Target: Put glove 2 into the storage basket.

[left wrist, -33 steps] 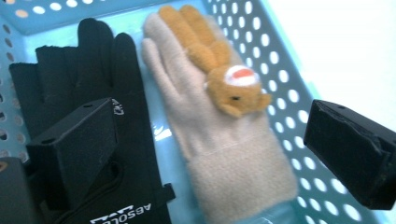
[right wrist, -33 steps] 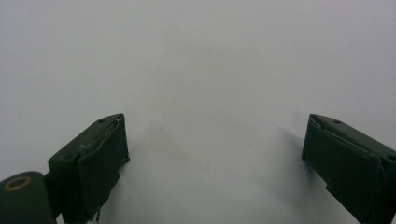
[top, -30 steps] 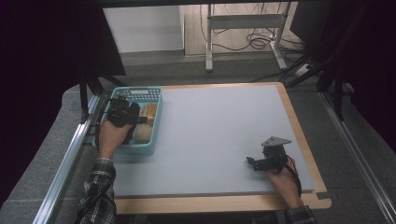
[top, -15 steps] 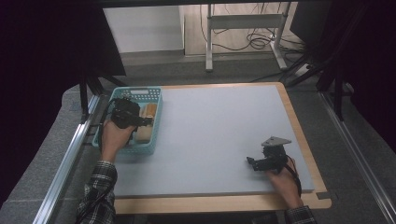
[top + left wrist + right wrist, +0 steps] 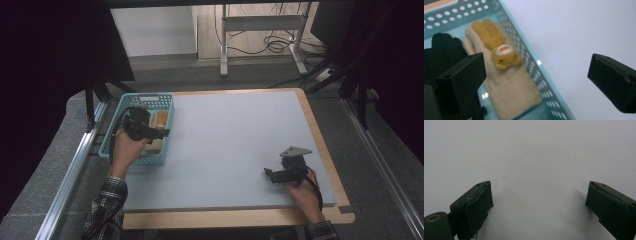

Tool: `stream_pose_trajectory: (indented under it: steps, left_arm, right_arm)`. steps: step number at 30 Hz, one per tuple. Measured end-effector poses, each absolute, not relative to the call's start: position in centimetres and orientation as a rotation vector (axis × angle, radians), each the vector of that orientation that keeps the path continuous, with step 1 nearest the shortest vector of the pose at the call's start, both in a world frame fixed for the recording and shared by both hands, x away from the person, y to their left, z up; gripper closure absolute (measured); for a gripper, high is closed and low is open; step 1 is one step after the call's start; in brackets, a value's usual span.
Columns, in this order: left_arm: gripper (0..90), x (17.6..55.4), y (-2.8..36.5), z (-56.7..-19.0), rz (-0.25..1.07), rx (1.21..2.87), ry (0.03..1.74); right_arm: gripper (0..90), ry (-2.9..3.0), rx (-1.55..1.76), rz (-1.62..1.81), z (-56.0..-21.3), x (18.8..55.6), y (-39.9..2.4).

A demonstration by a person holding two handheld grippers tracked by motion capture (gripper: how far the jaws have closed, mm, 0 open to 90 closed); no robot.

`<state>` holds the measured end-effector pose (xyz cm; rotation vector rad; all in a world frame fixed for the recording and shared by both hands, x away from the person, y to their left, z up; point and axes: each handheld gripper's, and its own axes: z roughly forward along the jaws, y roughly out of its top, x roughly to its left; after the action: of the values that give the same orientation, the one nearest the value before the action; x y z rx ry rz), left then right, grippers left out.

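Left gripper (image 5: pixel 536 82): black fingers (image 5: pixel 461 82) spread wide, nothing pinched. One finger is seen over the inside of the teal perforated plastic basket (image 5: pixel 549 95), the other beyond its wall, over the pale grey surface (image 5: pixel 579 32). Between and just ahead of them, a cream knitted glove with a yellow plush animal face sewn on its back (image 5: pixel 509 82) is seen lying flat on the basket floor, cuff toward the camera. A black glove (image 5: pixel 441 50) lies touching it on the far side from the wall.

Right gripper (image 5: pixel 539 205): fingers also spread, empty, held low over bare surface, well apart from the basket.

High view: left gripper (image 5: pixel 150 131) is poised above the basket (image 5: pixel 112 135) at the surface's left edge; right gripper (image 5: pixel 275 175) is near the front right corner.

Step judged: approach to picking the cream glove out of the basket. The next move would call for shifting both fingers inside the wall, lowering them astride the glove, then closing on the knit.
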<state>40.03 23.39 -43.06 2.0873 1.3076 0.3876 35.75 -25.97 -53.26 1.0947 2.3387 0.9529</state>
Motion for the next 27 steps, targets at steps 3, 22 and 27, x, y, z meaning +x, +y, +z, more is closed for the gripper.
stream_pose_trajectory:
  steps: [3,22,27]
  left_arm:
    - [2.2,39.7,22.8,-43.0,0.384,2.092,1.279]
    - [2.0,38.1,18.7,-43.5,0.360,2.103,1.136]
    - [1.9,37.3,17.3,-44.2,0.342,2.099,1.081]
  right_arm:
    - [6.6,2.339,1.093,0.952,-53.3,35.8,-26.0]
    - [6.6,2.339,1.094,0.952,-53.3,35.7,-26.0]
    - [6.6,2.339,1.095,0.953,-53.3,35.7,-26.0]
